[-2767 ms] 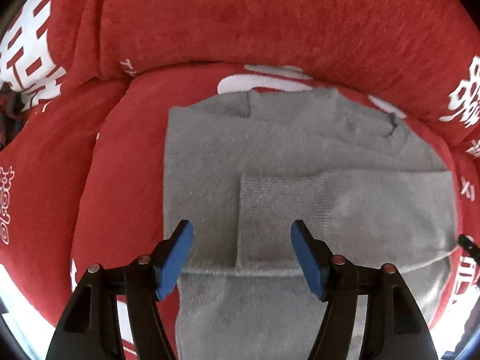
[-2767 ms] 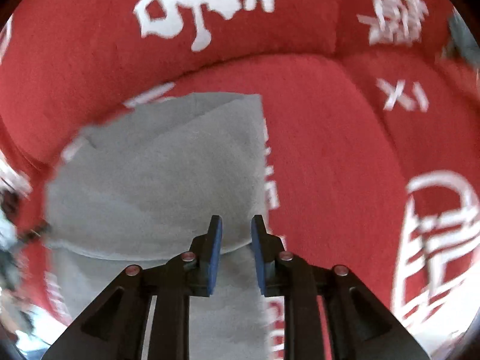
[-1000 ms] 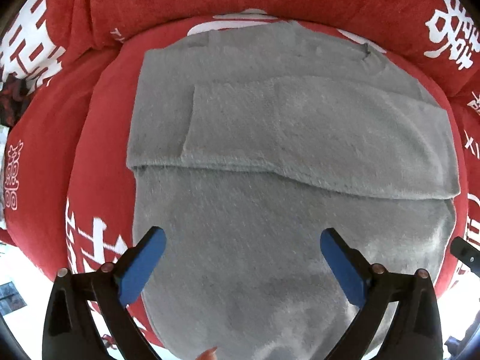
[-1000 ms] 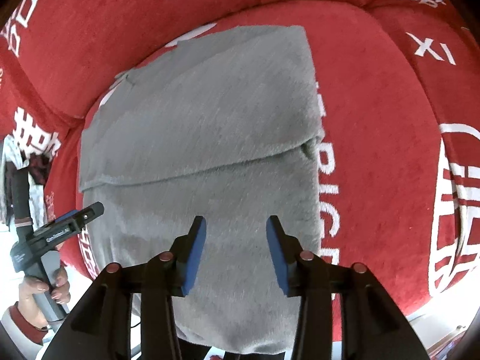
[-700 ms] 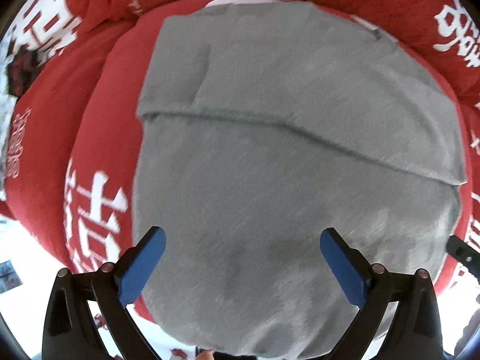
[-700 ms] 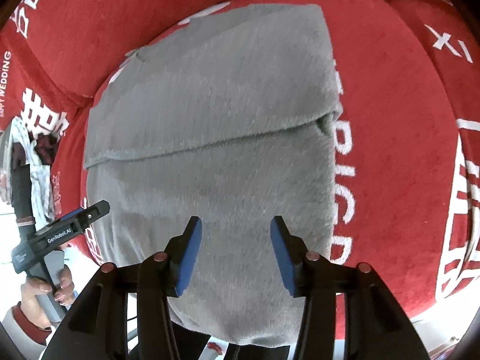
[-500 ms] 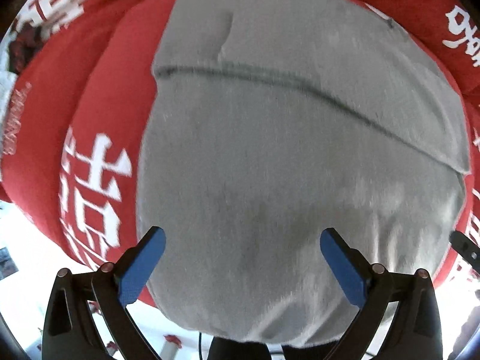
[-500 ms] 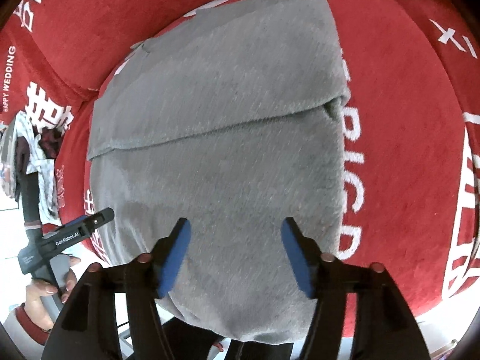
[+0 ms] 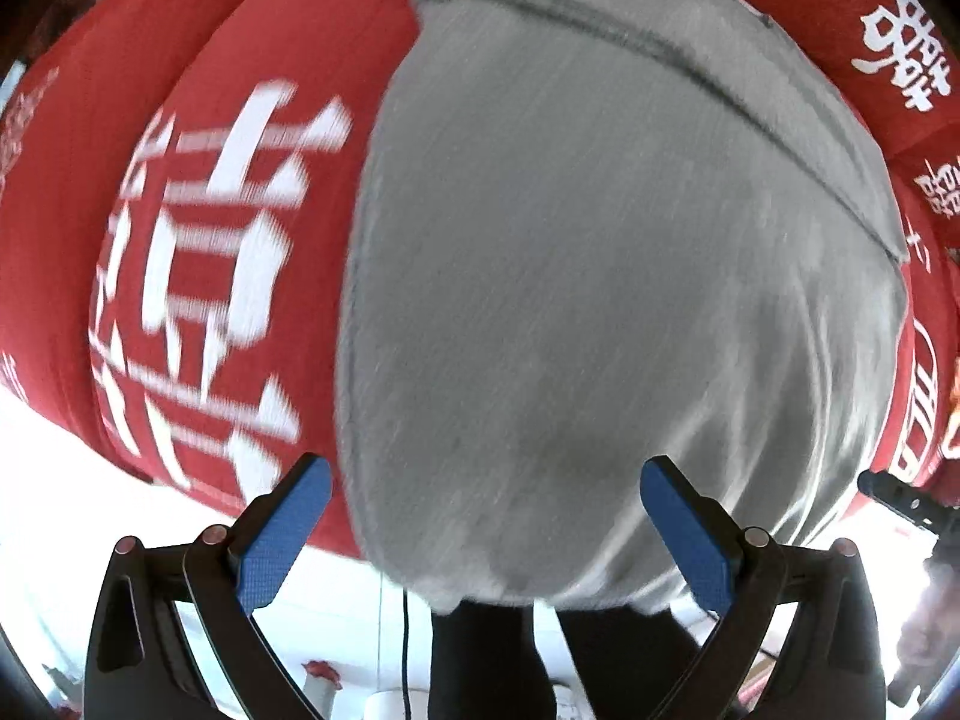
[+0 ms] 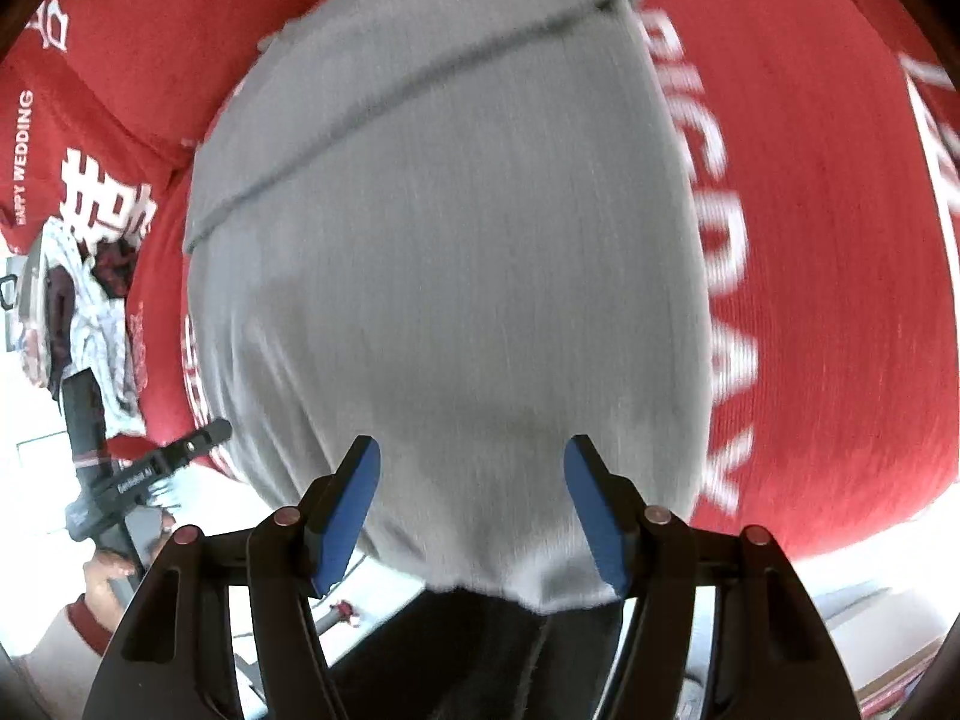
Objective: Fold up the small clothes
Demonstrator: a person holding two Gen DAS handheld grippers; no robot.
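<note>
A grey fleece garment (image 9: 600,276) lies flat on a red cushion (image 9: 198,138) with white characters; its far part is folded over, leaving a crease. Its near hem hangs over the cushion's front edge. My left gripper (image 9: 483,531) is open wide and empty, hovering above the near hem. The garment also fills the right wrist view (image 10: 456,240). My right gripper (image 10: 474,501) is open and empty, above the near hem on the garment's right side. The left gripper shows at the left in the right wrist view (image 10: 150,474).
Red cushion (image 10: 840,240) with white lettering extends right of the garment. A pile of other clothes (image 10: 78,300) lies at the far left. The person's dark legs (image 9: 498,660) and pale floor show below the cushion's front edge.
Both grippers have drawn back toward the near hem of the garment. The right gripper's fingers have opened wider. The left gripper stays wide open.
</note>
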